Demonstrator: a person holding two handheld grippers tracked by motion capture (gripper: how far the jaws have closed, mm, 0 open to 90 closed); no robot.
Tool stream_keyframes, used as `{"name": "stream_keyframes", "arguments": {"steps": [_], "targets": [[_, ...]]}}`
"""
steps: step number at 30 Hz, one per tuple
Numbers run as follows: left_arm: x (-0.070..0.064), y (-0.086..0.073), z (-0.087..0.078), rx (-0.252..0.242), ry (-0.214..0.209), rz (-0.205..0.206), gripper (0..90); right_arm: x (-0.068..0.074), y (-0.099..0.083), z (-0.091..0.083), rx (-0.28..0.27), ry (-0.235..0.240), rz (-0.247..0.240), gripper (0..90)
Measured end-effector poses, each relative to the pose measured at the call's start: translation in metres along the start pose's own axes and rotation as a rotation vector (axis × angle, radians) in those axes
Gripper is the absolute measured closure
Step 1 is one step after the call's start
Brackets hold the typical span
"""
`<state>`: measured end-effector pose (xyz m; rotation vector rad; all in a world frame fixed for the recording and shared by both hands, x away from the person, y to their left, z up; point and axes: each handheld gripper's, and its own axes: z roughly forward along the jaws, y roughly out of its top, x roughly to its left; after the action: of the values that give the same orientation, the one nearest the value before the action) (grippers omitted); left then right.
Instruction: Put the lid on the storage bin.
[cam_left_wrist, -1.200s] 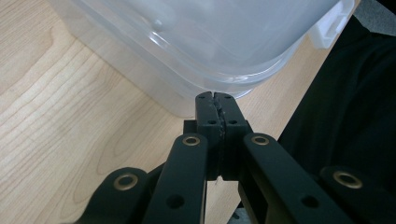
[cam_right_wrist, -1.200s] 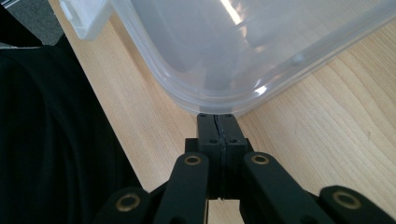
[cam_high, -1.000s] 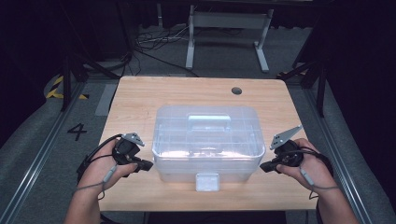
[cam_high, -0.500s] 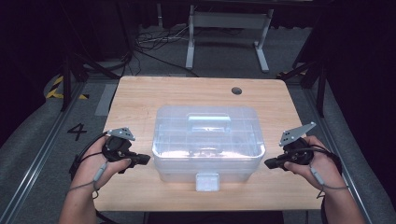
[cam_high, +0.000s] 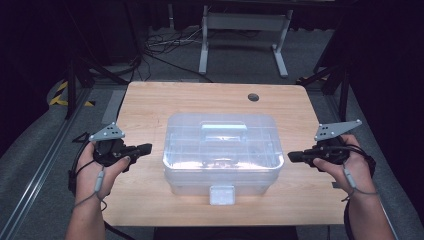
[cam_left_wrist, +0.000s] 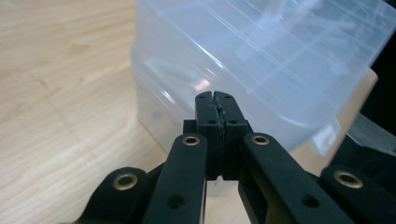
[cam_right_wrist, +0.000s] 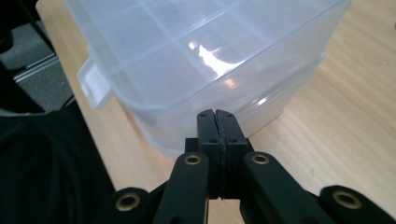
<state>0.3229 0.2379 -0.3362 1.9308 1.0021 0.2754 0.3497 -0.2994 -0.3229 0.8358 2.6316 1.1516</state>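
Box (cam_high: 222, 150) between claws, left claw (cam_high: 145, 148), right claw (cam_high: 292, 156) (both closed), apart.

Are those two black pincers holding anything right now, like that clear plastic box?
Nothing is held. The left gripper and right gripper are both shut on nothing, each apart from the clear plastic box between them.

A lab or recording studio is suggested by the bare wooden tabletop (cam_high: 150, 107), around which dark curtains are hung, cables (cam_high: 165, 47) are strewn behind it, and a metal stand (cam_high: 242, 35) is set beyond.
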Motion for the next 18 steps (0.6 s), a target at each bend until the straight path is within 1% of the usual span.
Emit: {"name": "stream_keyframes", "arguments": {"steps": [1, 2, 4, 5, 6, 7, 8, 9, 10, 11, 12, 13, 14, 15, 16, 17, 18], "targets": [[0.001, 0.000, 0.001, -0.007, 0.015, -0.002, 89.9, 0.000, 0.000, 0.000, 0.000, 0.000, 0.000, 90.0], [0.002, 0.001, 0.003, -0.012, 0.029, -0.005, 89.9, -0.002, 0.000, 0.000, -0.017, -0.006, 0.005, 90.0], [0.007, 0.001, 0.006, -0.053, 0.045, -0.020, 89.9, -0.008, 0.000, 0.002, -0.047, -0.027, 0.018, 90.0], [0.009, 0.001, 0.008, -0.059, 0.056, -0.024, 89.9, -0.011, 0.000, 0.002, -0.066, -0.037, 0.027, 90.0], [0.011, 0.001, 0.010, -0.078, 0.088, -0.021, 89.9, -0.014, 0.000, 0.001, -0.081, -0.048, 0.032, 90.0], [0.013, 0.000, 0.012, -0.087, 0.100, -0.025, 89.9, -0.017, -0.001, 0.001, -0.107, -0.068, 0.040, 90.0], [0.016, -0.001, 0.015, -0.096, 0.099, -0.033, 89.9, -0.020, -0.001, 0.001, -0.120, -0.084, 0.049, 90.0], [0.018, -0.002, 0.016, -0.106, 0.107, -0.032, 89.7, -0.024, -0.002, 0.001, -0.137, -0.102, 0.061, 90.0], [0.021, -0.004, 0.019, -0.119, 0.129, -0.033, 89.2, -0.027, -0.003, 0.002, -0.151, -0.109, 0.067, 90.0], [0.024, -0.005, 0.021, -0.119, 0.148, -0.029, 89.2, -0.031, -0.004, 0.002, -0.172, -0.121, 0.081, 90.0], [0.027, -0.007, 0.024, -0.140, 0.163, -0.034, 89.2, -0.035, -0.006, 0.003, -0.189, -0.134, 0.087, 90.0], [0.030, -0.008, 0.026, -0.150, 0.171, -0.044, 89.2, -0.040, -0.008, 0.005, -0.205, -0.157, 0.097, 89.7], [0.030, -0.008, 0.026, -0.150, 0.171, -0.044, 89.3, -0.043, -0.010, 0.006, -0.219, -0.172, 0.106, 89.1], [0.035, -0.012, 0.033, -0.139, 0.187, -0.044, 89.2, -0.047, -0.012, 0.007, -0.229, -0.185, 0.115, 89.0], [0.038, -0.013, 0.036, -0.142, 0.191, -0.046, 89.1, -0.051, -0.014, 0.008, -0.232, -0.194, 0.123, 88.5], [0.038, -0.013, 0.036, -0.142, 0.191, -0.046, 88.9, -0.051, -0.014, 0.008, -0.232, -0.194, 0.123, 88.5], [0.041, -0.015, 0.040, -0.139, 0.190, -0.054, 88.9, -0.054, -0.017, 0.010, -0.238, -0.207, 0.128, 87.3]]}}
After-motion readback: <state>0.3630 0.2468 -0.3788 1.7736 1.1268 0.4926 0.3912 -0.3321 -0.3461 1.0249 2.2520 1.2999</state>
